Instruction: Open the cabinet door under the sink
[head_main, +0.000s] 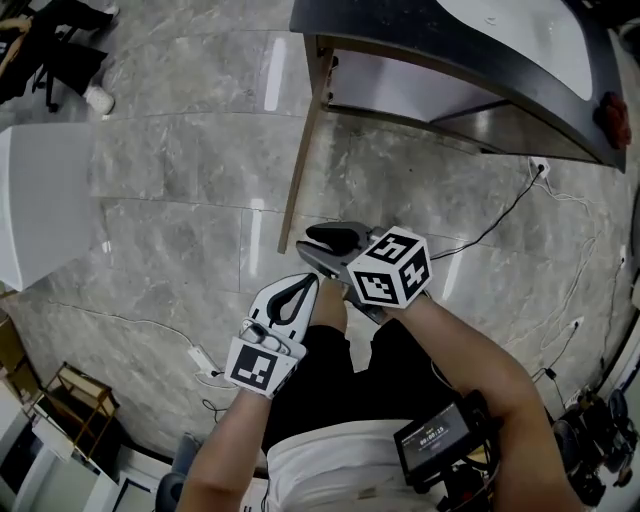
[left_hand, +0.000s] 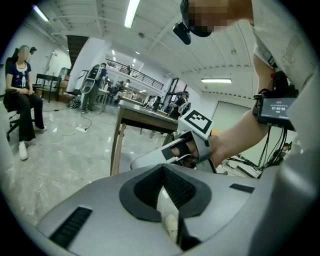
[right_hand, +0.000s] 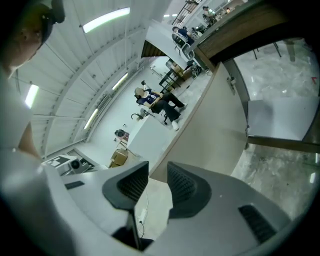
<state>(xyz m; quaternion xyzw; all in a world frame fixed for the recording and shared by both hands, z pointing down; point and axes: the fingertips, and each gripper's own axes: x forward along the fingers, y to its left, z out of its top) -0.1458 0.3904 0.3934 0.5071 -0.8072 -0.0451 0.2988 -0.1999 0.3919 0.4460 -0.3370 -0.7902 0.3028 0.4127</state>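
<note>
Here's the cabinet door (head_main: 300, 150), and it stands swung out from the cabinet front: from the head view it reads as a thin wooden edge running from the cabinet's corner down across the grey marble floor (head_main: 170, 200). Above the door's hinged end sits the dark tabletop (head_main: 420, 40) with the white sink (head_main: 530, 30) let into it.

The right claw (head_main: 325, 238) hangs just beside the door's free end, close but not touching. Its own view shows the two dark pads standing apart with only floor and the door's pale inner face (right_hand: 210, 125) between them, so it has hold of nothing. Two small hinges (right_hand: 230, 82) show on that face along the cabinet side.

The left claw (head_main: 308, 283) is a little further from the door's free end, nearer the person's body and to the left of the right one. In the left gripper view its pads (left_hand: 175, 187) meet tip to tip, fully closed, and nothing is caught in them. Past those tips you can see the right claw's marker cube (left_hand: 199, 121), and beyond it the door edge-on under the tabletop (left_hand: 145, 114).

Well away from the door, on its outer side, a person sits on a chair (left_hand: 20, 95). A black cable (head_main: 500, 215) trails over the floor on the door's inner side, below the cabinet.
</note>
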